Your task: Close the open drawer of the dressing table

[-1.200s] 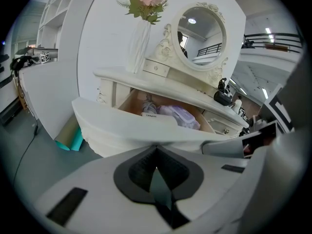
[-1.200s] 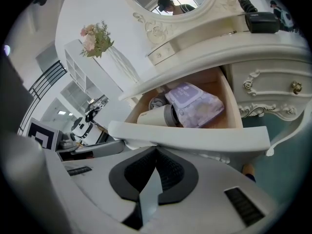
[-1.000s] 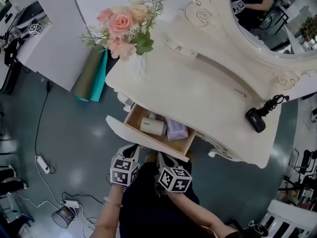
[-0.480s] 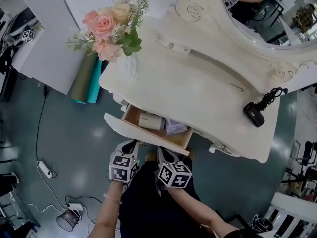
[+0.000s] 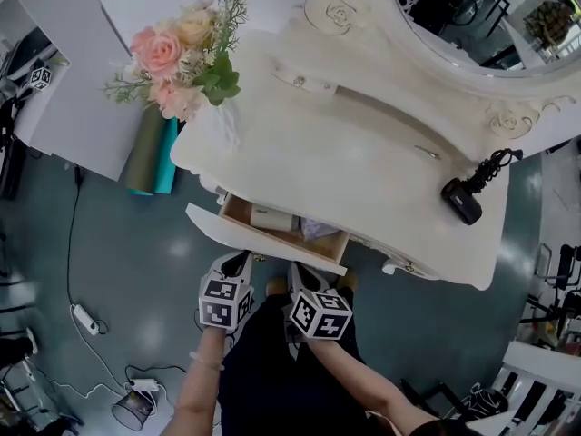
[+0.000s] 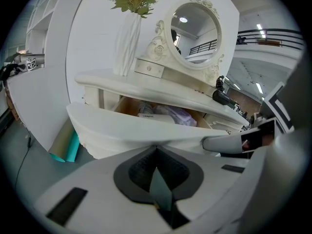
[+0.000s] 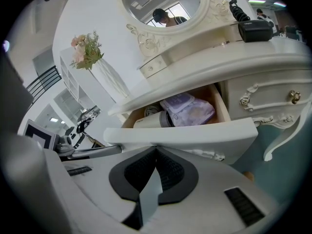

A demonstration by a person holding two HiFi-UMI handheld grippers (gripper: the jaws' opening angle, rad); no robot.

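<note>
Two tools were seen shut, jaws pressed together with nothing between them, and both tips were set against the front of the drawer point(image 5: 272, 240). The left tool point(image 6: 156, 149) was placed at the left part of that front, and the right tool point(image 7: 156, 149) further to the right along it.

Compared with a second before, the drawer had been pushed further in beneath the top of the bench point(image 5: 363, 166). Less of its wooden interior was left exposed, and both tools had been carried in with it. The drawer was not yet flush: a narrow strip of its inside was still shown in the head view.

The drawer was seen as a cream, curved-fronted box with pale wooden sides, jutting from the near left part of the bench. Inside it a white bottle point(image 7: 148, 121) was laid on its side, and a purple packet point(image 7: 187, 110) was lodged just to the right of the bottle.

Behind the drawer and to its left, a vase of flowers point(image 5: 182, 53) was stood on the bench top. Well behind the drawer, an oval mirror point(image 5: 472, 16) was mounted. Far to the drawer's right, a black device point(image 5: 461, 201) with a coiled cable was laid on the top.
</note>
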